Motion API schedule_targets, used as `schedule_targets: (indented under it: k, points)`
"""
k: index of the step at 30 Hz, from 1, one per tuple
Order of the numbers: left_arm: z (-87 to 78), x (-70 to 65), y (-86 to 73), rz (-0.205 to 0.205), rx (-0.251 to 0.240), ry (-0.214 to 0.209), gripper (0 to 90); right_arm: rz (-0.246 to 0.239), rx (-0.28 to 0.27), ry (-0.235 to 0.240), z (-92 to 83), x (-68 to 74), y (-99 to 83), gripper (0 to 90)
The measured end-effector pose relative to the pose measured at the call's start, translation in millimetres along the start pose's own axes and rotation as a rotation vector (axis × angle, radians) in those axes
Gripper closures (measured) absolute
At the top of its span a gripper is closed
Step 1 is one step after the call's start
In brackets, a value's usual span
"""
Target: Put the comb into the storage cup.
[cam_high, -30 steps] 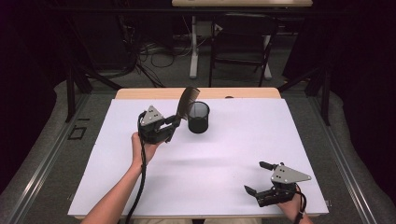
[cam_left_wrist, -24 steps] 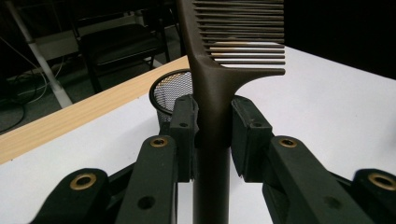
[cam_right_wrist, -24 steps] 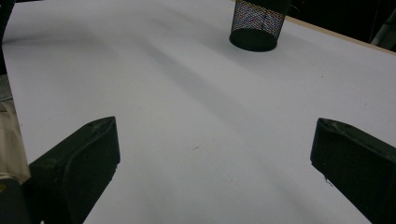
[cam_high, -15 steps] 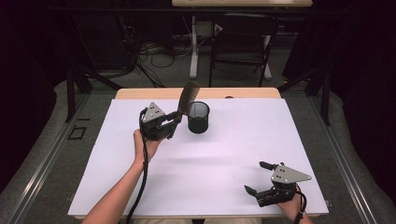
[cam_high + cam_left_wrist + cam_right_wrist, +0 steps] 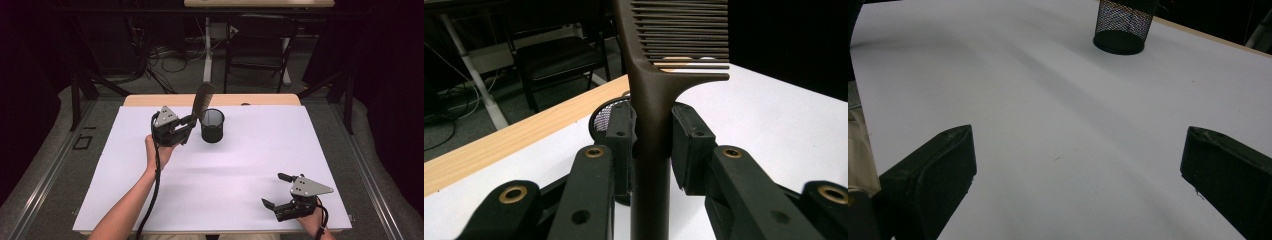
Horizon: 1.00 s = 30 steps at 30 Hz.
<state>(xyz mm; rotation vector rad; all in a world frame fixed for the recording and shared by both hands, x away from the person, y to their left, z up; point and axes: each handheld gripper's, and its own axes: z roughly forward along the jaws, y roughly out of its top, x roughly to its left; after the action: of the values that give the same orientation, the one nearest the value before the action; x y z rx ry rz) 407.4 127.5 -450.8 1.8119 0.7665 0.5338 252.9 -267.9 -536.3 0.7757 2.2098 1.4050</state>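
Left claw (image 5: pixel 187 126): clamped on the comb (image 5: pixel 203 98) by its handle, teeth end up, so the comb can be steered handle-first.
Comb: lifted off the counter (image 5: pixel 240 165), tilted, just beside the cup's (image 5: pixel 212 125) left rim.
Cup: upright black mesh, mouth open, near the counter's far edge; likely where the comb goes.
Right claw (image 5: pixel 281 192): jaws wide, holding nothing, parked at the near right corner, well apart from the work.

A white surface (image 5: pixel 240 165) with a wooden far edge. Beyond it stand a black chair (image 5: pixel 257 47) and tangled floor cables (image 5: pixel 160 62)
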Motion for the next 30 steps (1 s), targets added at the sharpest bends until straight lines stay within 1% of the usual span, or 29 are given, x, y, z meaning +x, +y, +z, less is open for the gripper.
schedule_targets:
  k: [4, 9, 14, 19, 25, 30]
  points:
    - [0.6, -0.3, 2.3, -0.002, -0.012, 0.004, 72.5, -0.001, 0.000, -0.002, -0.1, 0.3, 0.1, 1.0]
    - [2.3, 0.2, 3.4, -0.002, -0.014, 0.006, 72.5, 0.000, 0.001, -0.002, -0.2, 0.4, 0.0, 1.1]
    - [6.3, 2.1, 5.0, -0.015, -0.024, 0.010, 72.5, -0.001, 0.002, -0.002, 0.2, 0.4, 0.0, 1.1]
    - [8.3, 1.9, 6.3, -0.017, -0.027, 0.009, 72.4, -0.002, 0.001, -0.003, -0.1, 0.1, 0.0, 1.1]
    - [9.9, 2.0, 9.9, -0.024, -0.040, 0.011, 72.5, 0.000, 0.003, -0.003, -0.2, 0.7, 0.1, 1.1]
    - [11.7, 0.5, 14.3, -0.022, -0.054, 0.016, 72.4, -0.001, 0.003, -0.004, -0.1, 0.4, 0.0, 1.1]
